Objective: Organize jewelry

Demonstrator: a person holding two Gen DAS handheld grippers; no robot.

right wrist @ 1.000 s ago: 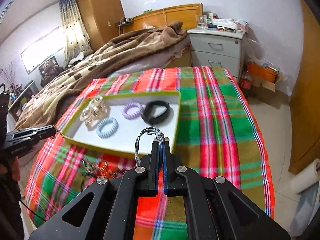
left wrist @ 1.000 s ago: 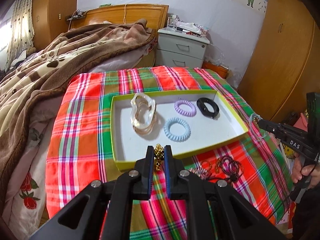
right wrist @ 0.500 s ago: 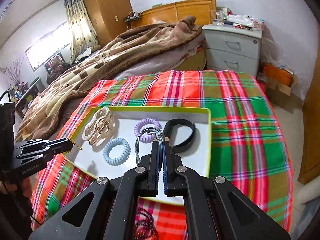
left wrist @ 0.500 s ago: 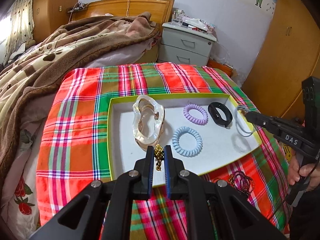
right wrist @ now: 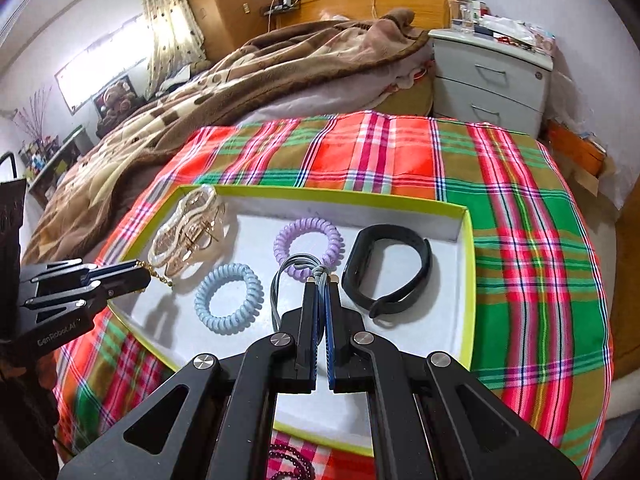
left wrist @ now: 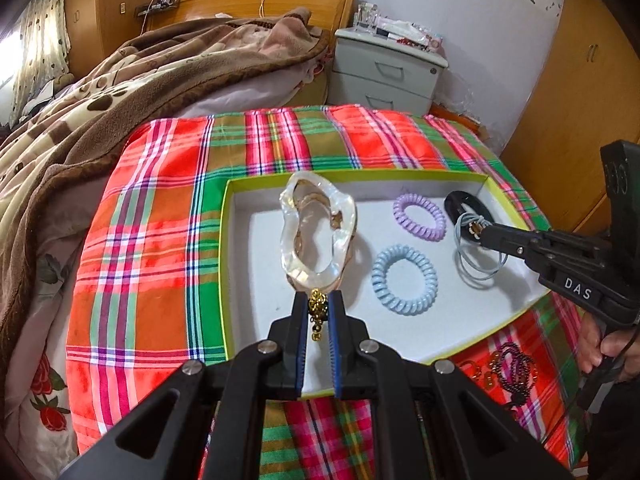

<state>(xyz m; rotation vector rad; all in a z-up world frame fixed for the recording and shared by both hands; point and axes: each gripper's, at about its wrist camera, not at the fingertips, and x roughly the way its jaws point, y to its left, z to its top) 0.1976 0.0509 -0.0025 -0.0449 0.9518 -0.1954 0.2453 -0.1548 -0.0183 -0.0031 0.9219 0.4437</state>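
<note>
White tray (left wrist: 256,240) holds clear hair claw (left wrist: 316,236), blue coil tie (left wrist: 404,279), purple coil tie (left wrist: 419,217), black band (right wrist: 388,268). Left gripper (left wrist: 319,306) pinches gold chain (left wrist: 317,314) over tray's near edge. Right gripper (right wrist: 321,285) clamps grey elastic loops (right wrist: 286,280) above tray's floor.

Home bedroom: bed (right wrist: 280,76) with blanket, nightstand (left wrist: 388,72), wardrobe (left wrist: 580,92).

Daylight floods through a curtained window (right wrist: 160,36) far left of the jaws, blown out to white. The white tray (left wrist: 256,240) floor ahead of the jaws is evenly lit, with soft shadows beside each item. Fisheye distortion bends the room's edges; dark vignetting fills the corners. Focus is sharp mid-frame.
</note>
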